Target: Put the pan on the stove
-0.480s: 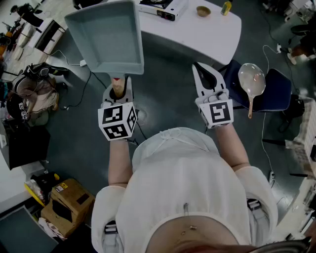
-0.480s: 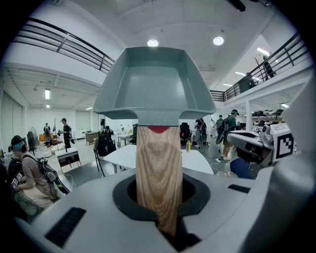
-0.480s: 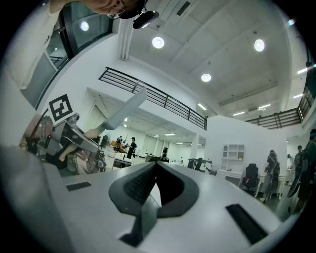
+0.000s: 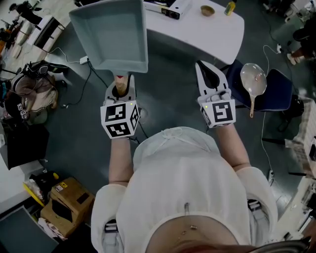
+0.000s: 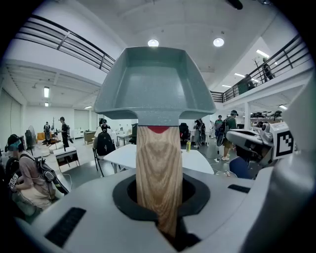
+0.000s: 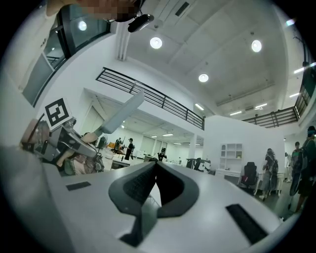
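We hold the pan [image 4: 111, 32] by its wooden handle [image 5: 158, 173] in the left gripper [image 4: 121, 81]. The jaws are drawn in narrow and clamped on the wood. The pan hangs in the air off the near left corner of the white table [image 4: 207, 34], not yet over it. The stove [image 4: 168, 7] stands at the table's left end, with a small bowl [image 4: 207, 10] further right on the table.

The step in hand, as we judge it, is the carry to the stove. The pan reaches far out from a grip low on the handle, so it will likely want to droop or twist. We should keep the clamp firm and the pan level as we bring it over the table's left end. Then we centre it above the burner, lower it flat, and leave the handle pointing toward the table's near edge. We loosen only once it rests steady.

The right gripper [image 4: 205, 69] has its jaws together on nothing, short of the table's near edge. It is best kept out of the pan's path.
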A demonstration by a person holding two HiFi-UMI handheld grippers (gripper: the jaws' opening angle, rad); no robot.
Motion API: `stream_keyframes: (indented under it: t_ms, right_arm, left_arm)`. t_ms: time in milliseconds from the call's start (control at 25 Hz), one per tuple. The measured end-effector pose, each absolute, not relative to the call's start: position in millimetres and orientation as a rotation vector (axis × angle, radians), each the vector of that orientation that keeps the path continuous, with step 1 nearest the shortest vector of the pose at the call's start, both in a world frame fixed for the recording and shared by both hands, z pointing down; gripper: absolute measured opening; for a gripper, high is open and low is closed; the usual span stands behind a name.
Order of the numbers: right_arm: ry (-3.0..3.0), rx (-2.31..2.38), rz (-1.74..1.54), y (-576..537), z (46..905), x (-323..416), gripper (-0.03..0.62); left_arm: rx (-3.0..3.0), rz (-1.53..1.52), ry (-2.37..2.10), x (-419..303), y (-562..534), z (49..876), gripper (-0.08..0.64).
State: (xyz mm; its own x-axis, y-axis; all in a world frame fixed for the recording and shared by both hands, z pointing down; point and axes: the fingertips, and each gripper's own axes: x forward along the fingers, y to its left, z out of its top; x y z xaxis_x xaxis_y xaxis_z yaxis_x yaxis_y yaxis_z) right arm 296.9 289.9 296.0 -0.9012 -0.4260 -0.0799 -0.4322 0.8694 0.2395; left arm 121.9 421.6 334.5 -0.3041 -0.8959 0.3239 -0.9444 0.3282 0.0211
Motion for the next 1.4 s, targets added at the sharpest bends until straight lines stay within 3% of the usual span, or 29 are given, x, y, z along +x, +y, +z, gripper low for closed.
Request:
stream_keyframes:
  t_ms: [600, 1400]
  right_arm:
    - [3.025, -0.674, 0.416, 244, 313, 241, 0.006]
    - [3.009, -0.697, 0.324, -26, 313, 136, 0.006]
  left_arm:
    - [1.602, 0.260, -2.335, 65, 388, 351, 0.057]
    - [1.577, 0.281, -2.362, -38, 134, 347, 0.057]
